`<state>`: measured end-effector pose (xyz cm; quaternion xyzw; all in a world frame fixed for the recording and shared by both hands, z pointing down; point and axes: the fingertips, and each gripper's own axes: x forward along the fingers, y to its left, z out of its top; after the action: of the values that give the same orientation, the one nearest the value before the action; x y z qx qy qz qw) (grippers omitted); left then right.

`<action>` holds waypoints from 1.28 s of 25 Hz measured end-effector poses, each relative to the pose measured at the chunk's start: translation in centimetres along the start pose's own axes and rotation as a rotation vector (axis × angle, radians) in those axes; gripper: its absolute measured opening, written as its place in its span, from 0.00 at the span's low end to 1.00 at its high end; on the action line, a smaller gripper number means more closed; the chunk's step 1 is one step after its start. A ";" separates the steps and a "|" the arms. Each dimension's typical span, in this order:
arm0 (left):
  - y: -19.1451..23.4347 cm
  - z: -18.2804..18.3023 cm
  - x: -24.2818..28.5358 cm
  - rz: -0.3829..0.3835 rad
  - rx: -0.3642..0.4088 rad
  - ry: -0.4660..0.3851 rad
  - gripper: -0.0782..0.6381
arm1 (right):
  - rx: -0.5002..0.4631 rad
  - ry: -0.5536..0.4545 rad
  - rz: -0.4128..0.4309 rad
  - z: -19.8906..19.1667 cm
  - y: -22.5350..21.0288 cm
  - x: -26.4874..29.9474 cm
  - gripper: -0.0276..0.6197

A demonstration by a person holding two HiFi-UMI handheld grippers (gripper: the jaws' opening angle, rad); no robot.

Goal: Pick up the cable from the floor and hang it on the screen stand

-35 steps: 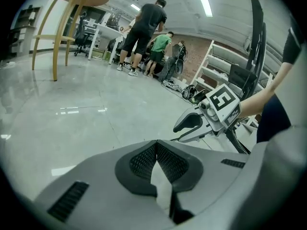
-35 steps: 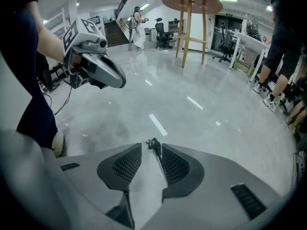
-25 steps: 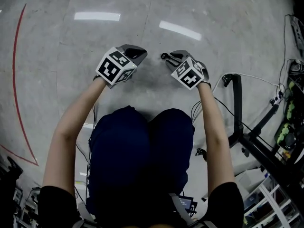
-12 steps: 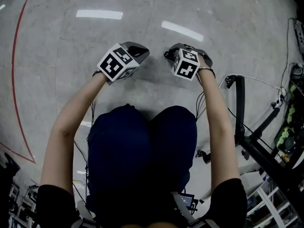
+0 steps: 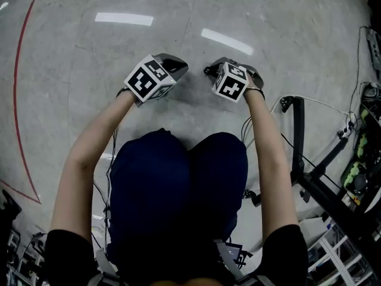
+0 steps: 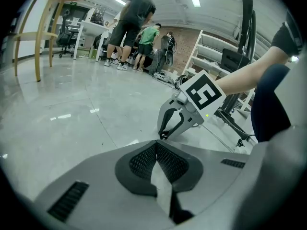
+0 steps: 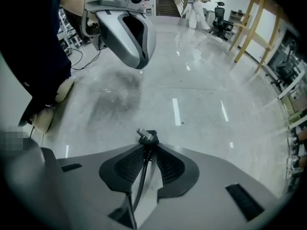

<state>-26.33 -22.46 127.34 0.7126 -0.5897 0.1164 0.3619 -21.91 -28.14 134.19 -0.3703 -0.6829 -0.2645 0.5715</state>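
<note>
**Arms out front, right gripper clamped on the cable**

Both forearms reach forward over the knees, side by side and near each other. The left gripper [image 5: 176,62] angles down, its jaws pressed together on nothing, and the right gripper [image 5: 209,70] tips steeply down at the grey floor [image 5: 268,16]. Its jaws have just been closing and now pinch the cable [image 7: 142,171]. The cable is thin and black and runs up between the pads. Its black plug [image 7: 146,136], with a silver metal tip, pokes out just past the fingertips, above the floor.
</note>
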 end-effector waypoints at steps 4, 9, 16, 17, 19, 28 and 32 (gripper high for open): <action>-0.3 0.0 -0.2 0.000 -0.001 0.001 0.12 | 0.082 -0.035 -0.025 -0.1 -0.2 -0.3 0.19; -0.4 0.2 -1.0 0.008 0.003 -0.005 0.12 | 0.217 -0.176 -0.067 1.5 -0.8 -2.2 0.19; 0.4 2.0 -2.9 0.043 -0.023 -0.048 0.12 | 0.499 -0.526 -0.157 5.0 -4.0 -7.5 0.19; 0.6 2.4 -3.3 0.049 -0.028 -0.057 0.12 | 0.530 -0.576 -0.169 5.6 -4.4 -8.4 0.19; 0.9 3.2 -4.0 0.060 -0.042 -0.075 0.12 | 0.577 -0.660 -0.191 6.5 -5.2 -10.1 0.19; 0.8 9.0 -8.7 0.112 -0.084 -0.139 0.12 | 0.633 -0.866 -0.257 11.0 -7.0 -18.5 0.19; 0.2 12.4 -11.9 0.133 -0.097 -0.161 0.12 | 0.658 -0.911 -0.260 13.3 -7.3 -22.3 0.19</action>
<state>-33.02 -21.59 111.50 0.6605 -0.6678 0.0537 0.3389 -33.95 -26.48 110.11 -0.1626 -0.9464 0.0797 0.2676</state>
